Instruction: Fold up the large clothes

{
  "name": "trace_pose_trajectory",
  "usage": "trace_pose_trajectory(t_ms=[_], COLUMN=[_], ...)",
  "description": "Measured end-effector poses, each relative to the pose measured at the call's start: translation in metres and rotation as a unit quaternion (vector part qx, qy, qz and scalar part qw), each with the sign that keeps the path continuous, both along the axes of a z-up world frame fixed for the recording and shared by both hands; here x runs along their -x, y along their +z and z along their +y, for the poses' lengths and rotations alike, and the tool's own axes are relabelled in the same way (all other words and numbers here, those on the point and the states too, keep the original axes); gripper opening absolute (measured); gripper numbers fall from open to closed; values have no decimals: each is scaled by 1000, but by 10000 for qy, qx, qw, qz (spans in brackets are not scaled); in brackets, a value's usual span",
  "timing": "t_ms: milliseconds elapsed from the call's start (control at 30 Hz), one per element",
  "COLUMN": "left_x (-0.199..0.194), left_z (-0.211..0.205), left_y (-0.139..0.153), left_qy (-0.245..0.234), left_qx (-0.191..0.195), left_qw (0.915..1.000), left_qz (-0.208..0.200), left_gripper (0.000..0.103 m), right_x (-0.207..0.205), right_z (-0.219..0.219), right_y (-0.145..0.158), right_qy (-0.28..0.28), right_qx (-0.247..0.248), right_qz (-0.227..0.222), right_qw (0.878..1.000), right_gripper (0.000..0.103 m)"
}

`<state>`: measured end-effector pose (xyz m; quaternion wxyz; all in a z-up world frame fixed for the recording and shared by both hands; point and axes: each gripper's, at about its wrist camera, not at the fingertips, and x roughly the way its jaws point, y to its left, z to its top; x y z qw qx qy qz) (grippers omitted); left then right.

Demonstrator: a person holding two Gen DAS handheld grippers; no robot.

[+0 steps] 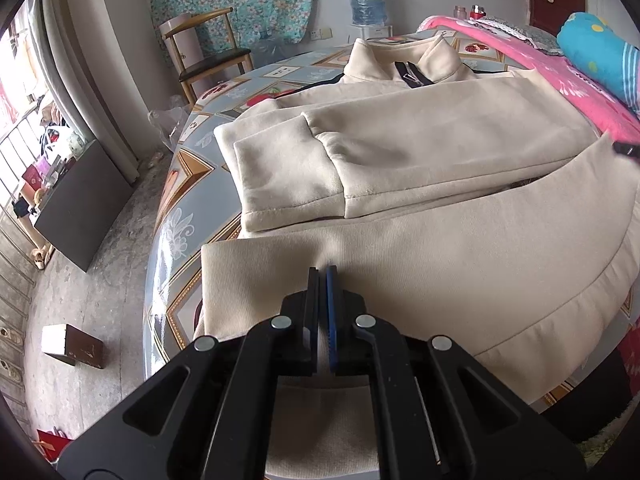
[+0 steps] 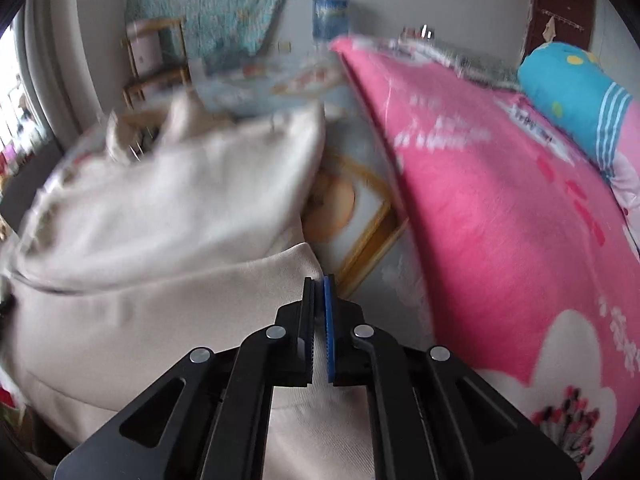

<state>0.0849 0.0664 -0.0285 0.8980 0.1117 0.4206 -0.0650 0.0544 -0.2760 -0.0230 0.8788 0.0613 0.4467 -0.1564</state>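
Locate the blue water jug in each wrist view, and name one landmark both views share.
Left wrist: the water jug stands at top centre, against the far wall beyond the cream jacket.
Right wrist: the water jug is again at top centre, blurred, just left of the pink blanket.
Shared landmark: the wooden chair, left of the jug in both views.

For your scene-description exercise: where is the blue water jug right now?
In the left wrist view the blue water jug stands top centre against the far wall, beyond the cream jacket, right of the wooden chair.
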Motion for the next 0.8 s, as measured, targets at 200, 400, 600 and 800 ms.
trace_pose_trajectory(t_ms=[200,400,600,800], left_x=[0,1,1,0], left_z=[0,2,7,41], left_y=[1,0,1,6], left_qy=[-26,-51,-56,88], left_qx=[-35,53,271,784], left_qw=[10000,10000,9996,9969], left_qz=[-34,-43,-37,37], left_gripper=[4,4,4,14], right_x=[23,36,-12,-36], right_z=[-20,37,147,143], right_y=[38,73,24,-3], right_qy=[-591,517,2219,2054], right_qx=[13,-557,-995,-1276], right_qz=[-324,-886,-235,8], right_qw=[9977,9932,9697,9703], right_gripper=[19,19,19,19])
